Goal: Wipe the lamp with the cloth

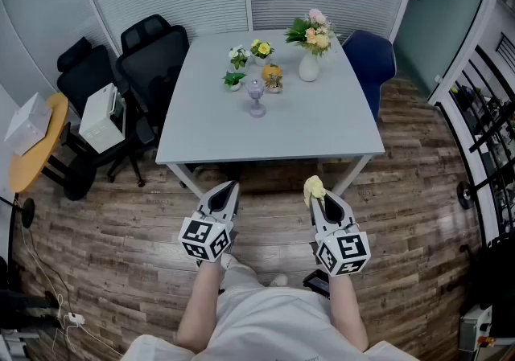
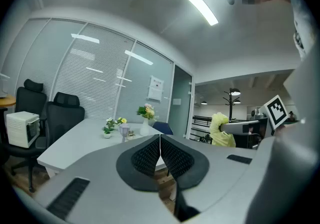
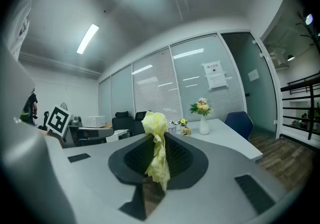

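Lamp (image 1: pixel 256 99) stands upright on the table (image 1: pixel 322 130), well ahead of both sets of jaws and btwn their lines, a bit nearer the left one's. Small potted plants (image 1: pixel 235 78) sit just beyond it, and a vase of flowers (image 1: pixel 310 62) is further off, ahead of the right jaws. Cloth (image 3: pixel 156 148), yellow, is clamped in the right gripper (image 1: pixel 320 198): jaws closed on it, a bunch sticking up past the tips, the rest hanging below. Left gripper (image 2: pixel 160 140) has its jaws together w/ nothing btwn them. Both are approx level, short of the table's near edge, touching nothing on it. Step, as I read it: approach w/ cloth in hand, wiping not yet begun. Next move calls for carrying the right jaws fwd and leftward over the table till the cloth's free bunch meets the lamp. The left jaws could steady the base, since the lamp looks light & tippy.
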Available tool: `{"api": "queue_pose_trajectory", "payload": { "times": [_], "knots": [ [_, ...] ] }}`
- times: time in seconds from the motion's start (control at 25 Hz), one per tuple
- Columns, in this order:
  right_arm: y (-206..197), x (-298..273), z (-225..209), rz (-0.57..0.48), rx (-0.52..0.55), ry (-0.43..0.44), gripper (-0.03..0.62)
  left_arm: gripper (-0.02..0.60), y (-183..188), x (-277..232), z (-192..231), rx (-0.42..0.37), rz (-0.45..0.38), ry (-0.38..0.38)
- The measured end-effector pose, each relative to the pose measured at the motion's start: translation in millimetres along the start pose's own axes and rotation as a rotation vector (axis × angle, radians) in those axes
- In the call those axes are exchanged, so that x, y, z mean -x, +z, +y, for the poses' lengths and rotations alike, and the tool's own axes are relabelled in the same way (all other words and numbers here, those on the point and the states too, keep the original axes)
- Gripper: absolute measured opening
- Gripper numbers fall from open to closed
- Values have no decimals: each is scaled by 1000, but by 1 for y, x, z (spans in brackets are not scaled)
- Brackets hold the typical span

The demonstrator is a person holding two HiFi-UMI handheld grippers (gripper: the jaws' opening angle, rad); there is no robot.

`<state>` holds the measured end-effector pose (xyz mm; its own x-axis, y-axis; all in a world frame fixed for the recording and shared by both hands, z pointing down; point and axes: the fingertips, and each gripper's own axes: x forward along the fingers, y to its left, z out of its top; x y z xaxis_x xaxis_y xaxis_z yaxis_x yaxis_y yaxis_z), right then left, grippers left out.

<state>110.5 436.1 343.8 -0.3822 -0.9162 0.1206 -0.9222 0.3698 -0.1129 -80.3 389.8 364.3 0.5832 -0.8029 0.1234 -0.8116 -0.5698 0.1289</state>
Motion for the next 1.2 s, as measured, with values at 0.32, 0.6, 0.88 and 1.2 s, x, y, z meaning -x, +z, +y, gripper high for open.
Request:
{"api": "queue_pose_trajectory", "payload": {
  "times": [0.32, 0.6, 0.88, 1.2],
  "knots": [
    [1, 6, -5, -13, -35, 12, 66, 5, -3, 0, -4, -3, 6, 11],
    [-3, 6, -3, -37, -200, 135, 66, 269, -13, -9, -8, 102, 24, -22],
    [8, -2, -18, -70, -287, 190, 64, 285, -22, -27, -4, 93, 49, -22],
    [-1, -43, -55, -1, -245, 137, 64, 290, -40, -82, 20, 129, 89, -13]
  ]
}}
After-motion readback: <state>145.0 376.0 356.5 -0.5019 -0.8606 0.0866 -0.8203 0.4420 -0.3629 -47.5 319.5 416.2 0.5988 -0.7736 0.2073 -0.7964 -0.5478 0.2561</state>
